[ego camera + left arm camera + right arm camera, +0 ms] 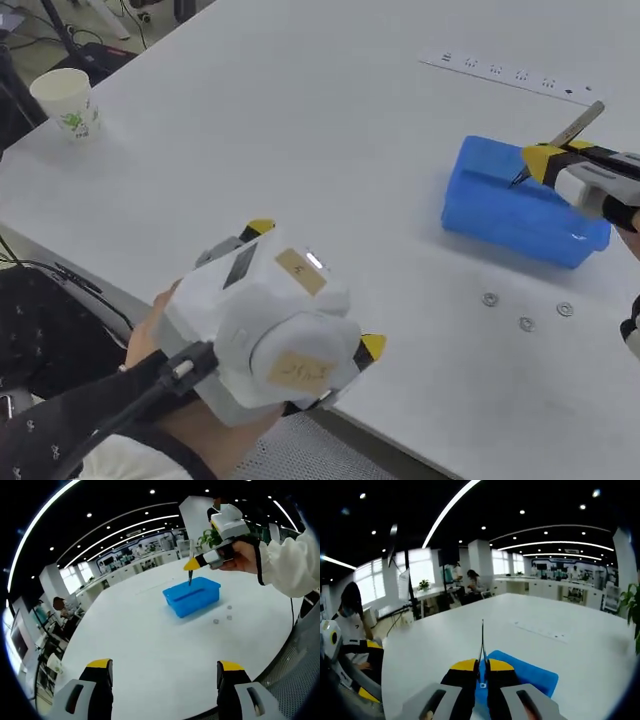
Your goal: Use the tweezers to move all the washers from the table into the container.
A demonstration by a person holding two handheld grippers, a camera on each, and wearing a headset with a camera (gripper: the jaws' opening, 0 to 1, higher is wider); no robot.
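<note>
The right claw (481,667) is closed tight on the tweezers (580,124), and their tip points down over the blue container (510,215) on the white table (300,130). I cannot tell if the tip carries anything. Three washers (526,323) lie on the table just beside the container, on its near side. The left claw (165,666) is wide open and empty, at the table edge, well apart from the container.

White table (300,150): a paper cup (66,103) with a green print stands upright near its left corner. A white power strip (515,76) lies flat toward the far edge. Black cables (60,272) run beside the near left edge. Ceiling lights (555,544) are lit overhead.
</note>
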